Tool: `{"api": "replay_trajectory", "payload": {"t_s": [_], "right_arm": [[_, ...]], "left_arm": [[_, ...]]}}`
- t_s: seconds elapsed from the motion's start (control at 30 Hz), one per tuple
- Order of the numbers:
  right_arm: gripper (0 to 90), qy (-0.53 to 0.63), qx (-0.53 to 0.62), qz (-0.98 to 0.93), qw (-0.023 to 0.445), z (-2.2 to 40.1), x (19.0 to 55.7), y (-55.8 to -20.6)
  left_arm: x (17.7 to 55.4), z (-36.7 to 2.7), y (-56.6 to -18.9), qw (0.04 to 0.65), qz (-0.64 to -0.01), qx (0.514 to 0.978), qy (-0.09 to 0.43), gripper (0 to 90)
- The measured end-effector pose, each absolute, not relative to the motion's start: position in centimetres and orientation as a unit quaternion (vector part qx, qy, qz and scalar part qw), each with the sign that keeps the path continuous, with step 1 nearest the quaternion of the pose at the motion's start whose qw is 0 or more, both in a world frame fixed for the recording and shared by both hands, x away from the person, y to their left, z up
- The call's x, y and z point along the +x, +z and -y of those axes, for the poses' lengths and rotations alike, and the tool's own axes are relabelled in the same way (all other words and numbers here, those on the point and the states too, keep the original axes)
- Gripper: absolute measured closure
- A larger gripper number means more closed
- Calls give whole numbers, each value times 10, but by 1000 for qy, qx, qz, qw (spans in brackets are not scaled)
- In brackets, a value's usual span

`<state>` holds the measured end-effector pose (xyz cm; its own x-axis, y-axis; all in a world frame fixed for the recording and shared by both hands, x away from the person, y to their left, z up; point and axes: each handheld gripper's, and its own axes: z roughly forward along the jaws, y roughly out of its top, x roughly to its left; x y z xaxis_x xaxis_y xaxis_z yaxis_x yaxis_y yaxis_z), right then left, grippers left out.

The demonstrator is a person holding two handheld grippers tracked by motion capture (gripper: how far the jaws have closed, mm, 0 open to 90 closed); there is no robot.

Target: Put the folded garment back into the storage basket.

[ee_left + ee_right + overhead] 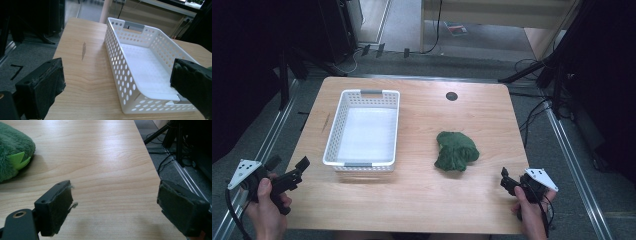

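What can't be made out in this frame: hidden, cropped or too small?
- Green plush toy: in the high view too small and dark to tell what it depicts; in the right gripper view the left edge cuts it off.
- White basket: in the left gripper view its near right corner sits behind the right jaw.
- Dark round spot on the table: too small to identify.

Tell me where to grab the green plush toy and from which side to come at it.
Pinch the green plush toy across its rounded upper bulk, coming down from above with the right gripper, which is nearer. It is soft and lumpy and lies low on the table, so probably any raised fold will do.
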<state>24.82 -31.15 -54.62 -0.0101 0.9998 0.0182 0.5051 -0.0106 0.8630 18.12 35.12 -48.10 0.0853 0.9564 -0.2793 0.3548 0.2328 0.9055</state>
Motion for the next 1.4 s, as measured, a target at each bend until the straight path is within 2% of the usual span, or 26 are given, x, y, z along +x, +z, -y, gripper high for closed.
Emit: {"api": "replay_trajectory", "payload": {"t_s": [0.23,0.63,1.4], "right_arm": [[129,354,613,-610,355,310,247,-546],[129,356,613,-610,355,311,248,-546],[129,355,614,-613,349,311,249,-546]], "left_arm": [[187,-337,-469,501,-595,553,297,0],[212,-284,-455,504,-570,588,274,0],[246,-188,-454,516,-529,635,225,0]]}}
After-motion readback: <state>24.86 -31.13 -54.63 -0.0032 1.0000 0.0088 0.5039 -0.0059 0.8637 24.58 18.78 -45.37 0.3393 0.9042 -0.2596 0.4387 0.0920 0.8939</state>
